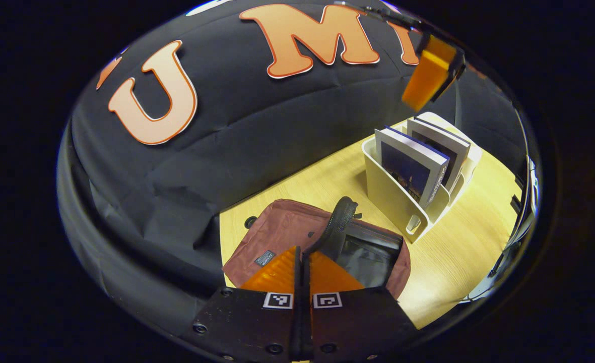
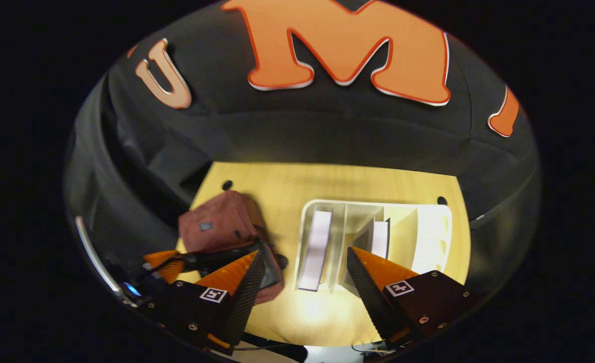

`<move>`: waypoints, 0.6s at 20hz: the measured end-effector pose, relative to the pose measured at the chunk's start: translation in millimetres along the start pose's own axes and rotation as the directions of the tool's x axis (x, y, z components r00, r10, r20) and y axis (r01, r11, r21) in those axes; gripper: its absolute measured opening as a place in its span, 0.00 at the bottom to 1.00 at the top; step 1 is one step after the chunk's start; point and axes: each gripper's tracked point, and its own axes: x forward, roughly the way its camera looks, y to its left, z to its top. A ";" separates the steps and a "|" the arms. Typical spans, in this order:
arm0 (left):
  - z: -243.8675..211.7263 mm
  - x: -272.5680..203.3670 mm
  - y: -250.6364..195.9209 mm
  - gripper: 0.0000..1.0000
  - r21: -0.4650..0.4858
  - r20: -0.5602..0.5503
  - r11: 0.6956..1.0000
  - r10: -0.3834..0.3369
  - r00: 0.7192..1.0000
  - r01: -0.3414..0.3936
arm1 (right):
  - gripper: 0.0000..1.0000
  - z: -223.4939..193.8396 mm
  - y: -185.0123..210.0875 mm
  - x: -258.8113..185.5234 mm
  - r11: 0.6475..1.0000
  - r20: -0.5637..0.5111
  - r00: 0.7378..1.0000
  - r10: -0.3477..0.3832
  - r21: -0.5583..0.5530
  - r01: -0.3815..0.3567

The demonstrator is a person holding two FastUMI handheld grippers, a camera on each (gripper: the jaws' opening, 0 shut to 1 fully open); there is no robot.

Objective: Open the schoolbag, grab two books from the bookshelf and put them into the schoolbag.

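Wooden table (image 2: 287, 181) against the black cloth wall. On it, toward one side, a dark red schoolbag (image 1: 287, 232) lies with its top pulled open, black lining showing inside. The left gripper (image 1: 302, 262) sits low over the bag, its two fingers pressed together around the bag's black handle strap (image 1: 340, 217), which rises in a loop just ahead of the fingertips; jaws closed on that strap. Just beside the bag stands a cream-white bookshelf (image 2: 428, 237) with upright dividers. Two books (image 1: 413, 166) stand in it, each in its own slot, leaning slightly, pale page edges up in the right gripper view. The right gripper (image 2: 305, 257) hangs above the shelf, jaws spread wide and gripping nothing, one book between its fingers in its own view. In the left gripper view, the right one appears high up, above the shelf.
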 end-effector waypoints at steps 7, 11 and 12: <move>0.7 20.8 2.3 0.01 0.006 0.013 0.996 -0.093 0.996 0.093 | 0.98 -15.7 5.4 77.6 0.994 -0.153 0.986 -0.059 0.082 0.072; -3.3 25.9 2.6 0.01 -0.008 0.006 0.994 -0.113 0.994 0.113 | 0.67 -33.5 4.7 109.5 0.986 -0.249 0.967 -0.053 0.138 0.089; -4.3 26.8 2.5 0.00 -0.014 0.003 0.993 -0.118 0.993 0.118 | 0.69 -39.2 6.7 118.6 0.985 -0.264 0.964 -0.037 0.152 0.079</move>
